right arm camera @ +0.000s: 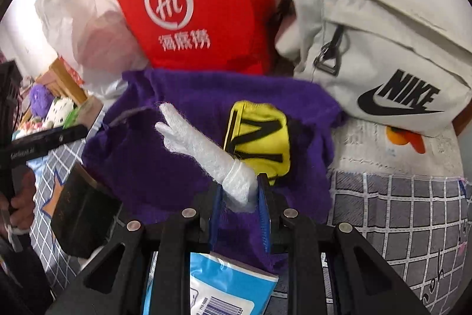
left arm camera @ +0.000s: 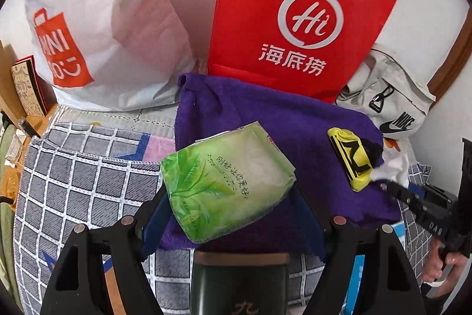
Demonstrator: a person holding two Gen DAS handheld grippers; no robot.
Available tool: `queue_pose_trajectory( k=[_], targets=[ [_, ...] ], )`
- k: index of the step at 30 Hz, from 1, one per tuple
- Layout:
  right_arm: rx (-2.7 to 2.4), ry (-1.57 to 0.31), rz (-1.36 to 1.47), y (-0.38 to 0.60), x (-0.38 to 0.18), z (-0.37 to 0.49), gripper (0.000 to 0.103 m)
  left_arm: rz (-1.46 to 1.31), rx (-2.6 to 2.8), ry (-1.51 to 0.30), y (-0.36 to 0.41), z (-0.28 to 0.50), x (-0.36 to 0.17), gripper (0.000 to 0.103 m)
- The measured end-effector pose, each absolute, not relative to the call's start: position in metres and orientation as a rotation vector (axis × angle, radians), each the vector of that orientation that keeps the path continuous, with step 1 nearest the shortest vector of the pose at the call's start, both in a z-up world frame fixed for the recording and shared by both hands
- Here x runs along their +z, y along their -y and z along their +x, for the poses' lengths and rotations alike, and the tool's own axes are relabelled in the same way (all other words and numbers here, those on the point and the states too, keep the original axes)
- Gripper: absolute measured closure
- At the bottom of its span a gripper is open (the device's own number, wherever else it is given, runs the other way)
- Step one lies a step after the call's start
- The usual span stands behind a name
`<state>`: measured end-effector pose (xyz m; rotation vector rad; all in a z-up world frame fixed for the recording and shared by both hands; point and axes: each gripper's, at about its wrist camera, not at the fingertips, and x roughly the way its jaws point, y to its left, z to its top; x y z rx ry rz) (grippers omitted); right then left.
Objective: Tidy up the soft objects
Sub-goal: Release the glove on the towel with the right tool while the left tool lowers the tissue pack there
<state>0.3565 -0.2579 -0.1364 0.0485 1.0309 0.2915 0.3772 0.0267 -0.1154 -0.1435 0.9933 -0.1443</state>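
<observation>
Soft green plastic tissue pack [left arm camera: 227,182] sits between the pads of the left gripper [left arm camera: 230,214], the jaws spread wide and closed on its lower end, so it juts toward 12 o'clock over the crumpled purple fleece cloth [left arm camera: 295,120] on the grid-patterned grey bedspread [left arm camera: 73,173]. In the other view, the right gripper [right arm camera: 240,197] is nearly shut on the cuff of a white knitted glove [right arm camera: 203,149], whose long axis runs from the jaws up toward 10 o'clock, fingers splayed above the purple cloth. A yellow fabric pouch with black stripes [right arm camera: 259,138] lies on that cloth at about 1 o'clock from the right gripper, clearly nearer to it than to the left one. Both held items hang above the cloth, so setting them down looks like the coming step.
</observation>
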Motion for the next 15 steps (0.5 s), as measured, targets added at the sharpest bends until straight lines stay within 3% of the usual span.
queue_pose_trajectory(
  k=[15],
  targets=[
    [0.345,-1.136,-0.001,0.258,-0.161,0.36,0.08,-0.137,-0.181,-1.111,-0.011,0.418,-0.152,0.026]
  ],
)
